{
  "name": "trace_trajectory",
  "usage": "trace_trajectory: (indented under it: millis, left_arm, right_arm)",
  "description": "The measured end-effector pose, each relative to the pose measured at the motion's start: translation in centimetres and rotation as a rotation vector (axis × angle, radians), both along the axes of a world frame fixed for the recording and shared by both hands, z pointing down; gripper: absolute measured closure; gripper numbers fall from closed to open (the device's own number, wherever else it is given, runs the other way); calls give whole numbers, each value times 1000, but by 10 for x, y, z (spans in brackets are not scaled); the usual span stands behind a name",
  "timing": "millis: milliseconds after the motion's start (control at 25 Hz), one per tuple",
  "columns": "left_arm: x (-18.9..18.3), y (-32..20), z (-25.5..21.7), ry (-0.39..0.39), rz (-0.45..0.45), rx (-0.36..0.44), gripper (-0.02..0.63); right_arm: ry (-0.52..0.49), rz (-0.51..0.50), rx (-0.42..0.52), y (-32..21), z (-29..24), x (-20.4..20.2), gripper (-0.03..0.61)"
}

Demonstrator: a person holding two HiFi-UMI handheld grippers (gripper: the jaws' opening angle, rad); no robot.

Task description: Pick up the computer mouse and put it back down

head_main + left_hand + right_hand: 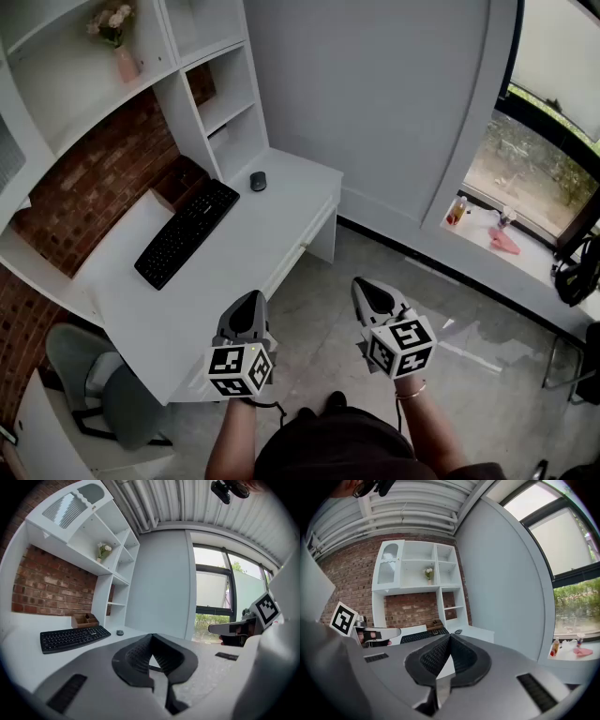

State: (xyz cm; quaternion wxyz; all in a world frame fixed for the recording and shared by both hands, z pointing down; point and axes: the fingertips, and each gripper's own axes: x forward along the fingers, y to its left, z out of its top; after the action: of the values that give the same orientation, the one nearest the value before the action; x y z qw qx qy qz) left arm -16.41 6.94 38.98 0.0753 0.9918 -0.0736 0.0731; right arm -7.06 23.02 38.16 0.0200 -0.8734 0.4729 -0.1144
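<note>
A small dark computer mouse [258, 181] lies on the white desk [253, 244], just right of the black keyboard [187, 232]. It also shows far off in the left gripper view as the mouse [120, 632] and in the right gripper view as the mouse [458, 631]. My left gripper [247, 307] hovers at the desk's near edge, jaws together, nothing between them. Over the floor to its right my right gripper [371, 296] is held, also shut and empty. Both point roughly level toward the desk, well short of the mouse.
White shelves [202, 75] rise behind the desk against a brick wall, with a flower vase [117, 42] on one. A grey chair [98, 384] stands at the desk's left end. A window sill [506, 234] with small items lies at right. A small wooden organiser [85, 619] sits behind the keyboard.
</note>
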Motion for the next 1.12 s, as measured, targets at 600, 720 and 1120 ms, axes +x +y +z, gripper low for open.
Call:
trace_trajectory:
  millis: [600,720,1120]
  left_arm:
    - [16,7,7,-26,-23,15,604]
    - [20,7,7,-40,-44,23,604]
    - [30,21,8,-58,-63,28,603]
  right_arm:
    - [-45,-12,2,12,13,20,574]
    - [-46,-22,11,12,12,24,574]
    - [-74,-46,25,23,19,31,574]
